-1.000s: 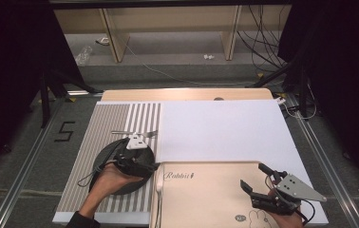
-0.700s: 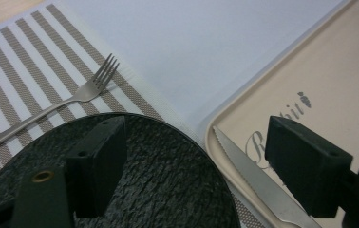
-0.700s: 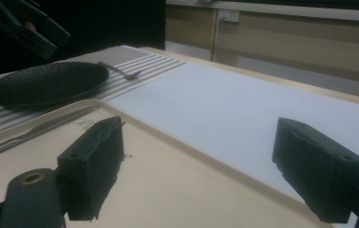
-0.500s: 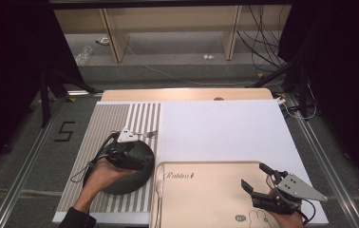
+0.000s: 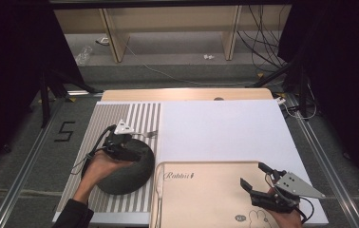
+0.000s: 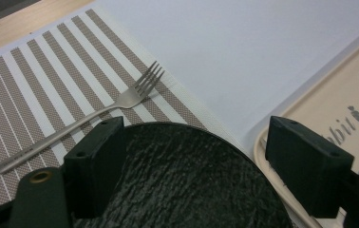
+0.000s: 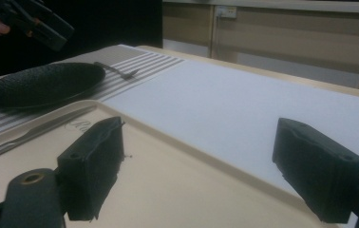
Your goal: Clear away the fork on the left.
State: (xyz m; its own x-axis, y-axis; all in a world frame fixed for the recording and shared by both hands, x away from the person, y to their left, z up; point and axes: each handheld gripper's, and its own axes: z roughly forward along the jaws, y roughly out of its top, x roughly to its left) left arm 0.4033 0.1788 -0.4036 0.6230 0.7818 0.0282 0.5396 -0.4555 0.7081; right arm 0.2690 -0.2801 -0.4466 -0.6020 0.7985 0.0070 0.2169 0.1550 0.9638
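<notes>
Both of our grippers are spread wide and hold nothing. Our left gripper [image 5: 129,142] hovers over the far rim of the black plate [image 5: 123,168], which lies on the striped placemat [image 5: 97,128] at the left of the surface. Just beyond the plate, a fork [image 6: 92,118] rests on the stripes, tines toward the white sheet [image 5: 225,128]. Our right gripper [image 5: 256,178] hangs above the near right corner of the beige tray [image 5: 201,194], well apart from the plate, and a knife [image 7: 30,135] lies along the tray's left edge.
</notes>
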